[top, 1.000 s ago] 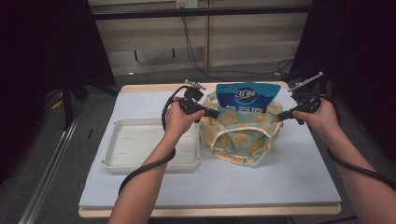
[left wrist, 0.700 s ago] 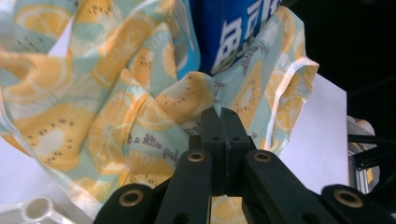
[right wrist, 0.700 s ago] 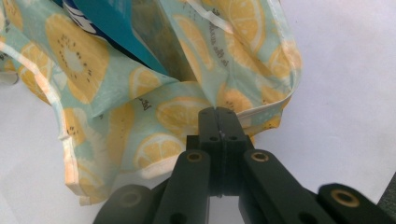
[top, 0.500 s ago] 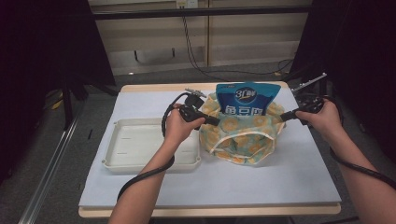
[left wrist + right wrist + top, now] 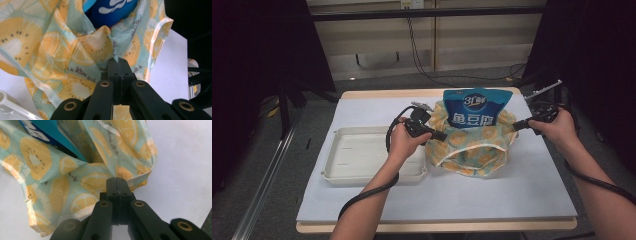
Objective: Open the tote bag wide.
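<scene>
High view: the bag (image 5: pixel 472 145) sits mid-table, the pouch (image 5: pixel 476 107) upright inside. The left gripper (image 5: pixel 443 136) at 9 o'clock and the right gripper (image 5: pixel 515 125) at 3 o'clock each clench bag cloth. Uneven pulling could slip thin fabric, tipping the pouch toward the tray (image 5: pixel 362 155).

Lemon-print bag (image 5: pixel 472 150) on table, blue pouch (image 5: pixel 477 107) upright inside

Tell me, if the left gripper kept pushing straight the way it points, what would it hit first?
Probably the blue snack pouch: the left gripper, shut on the lemon-print fabric bag, points into that bag, and the pouch stands just beyond, though depth is unclear.
</scene>
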`<state>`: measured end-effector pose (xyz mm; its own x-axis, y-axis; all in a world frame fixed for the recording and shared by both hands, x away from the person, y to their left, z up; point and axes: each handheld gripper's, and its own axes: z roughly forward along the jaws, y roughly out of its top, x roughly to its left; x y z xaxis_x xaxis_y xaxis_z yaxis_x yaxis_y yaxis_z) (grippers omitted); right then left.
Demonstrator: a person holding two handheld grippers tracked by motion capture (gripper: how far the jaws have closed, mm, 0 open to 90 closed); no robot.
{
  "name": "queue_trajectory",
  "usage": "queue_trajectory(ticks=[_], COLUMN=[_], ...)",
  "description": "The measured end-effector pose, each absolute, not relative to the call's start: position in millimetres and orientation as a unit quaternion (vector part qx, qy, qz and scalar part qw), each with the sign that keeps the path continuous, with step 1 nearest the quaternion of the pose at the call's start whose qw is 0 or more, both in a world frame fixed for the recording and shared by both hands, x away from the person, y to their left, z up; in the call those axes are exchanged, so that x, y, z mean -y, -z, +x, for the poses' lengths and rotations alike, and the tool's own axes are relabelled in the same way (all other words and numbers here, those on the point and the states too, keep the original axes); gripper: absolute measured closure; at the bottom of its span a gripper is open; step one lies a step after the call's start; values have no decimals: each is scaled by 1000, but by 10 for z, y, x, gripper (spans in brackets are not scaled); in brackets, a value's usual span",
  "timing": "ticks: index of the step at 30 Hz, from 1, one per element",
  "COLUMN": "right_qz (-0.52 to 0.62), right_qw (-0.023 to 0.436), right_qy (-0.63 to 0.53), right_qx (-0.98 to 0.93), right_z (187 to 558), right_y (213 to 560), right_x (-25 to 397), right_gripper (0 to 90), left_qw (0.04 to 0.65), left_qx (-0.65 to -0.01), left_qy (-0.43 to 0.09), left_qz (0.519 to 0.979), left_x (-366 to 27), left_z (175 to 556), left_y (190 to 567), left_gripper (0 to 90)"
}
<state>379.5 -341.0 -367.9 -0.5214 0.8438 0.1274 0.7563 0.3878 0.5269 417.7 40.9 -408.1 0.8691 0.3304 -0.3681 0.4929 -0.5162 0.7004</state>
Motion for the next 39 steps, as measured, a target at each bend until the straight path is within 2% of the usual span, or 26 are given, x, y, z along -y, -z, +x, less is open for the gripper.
queue_trajectory(ticks=[28, 29, 30, 39], right_qz=[499, 497, 495, 505], right_qw=[83, 82, 82, 77], right_qy=[-267, -267, -266, -261], right_qx=[-821, -821, -823, -819], right_z=[3890, 3898, 3904, 3935], right_y=[3808, 3819, 3825, 3888], right_x=[3420, 3423, 3424, 3441], right_gripper=[900, 900, 900, 900], left_qw=[426, 415, 428, 413], left_qx=[-234, -241, -238, -235], left_qy=[104, 90, 104, 103], left_qz=[867, 873, 866, 874], left_x=[-420, -421, -421, -430], left_z=[4047, 4031, 4034, 3995], left_y=[4333, 4325, 4347, 4396], left_gripper=[900, 900, 900, 900])
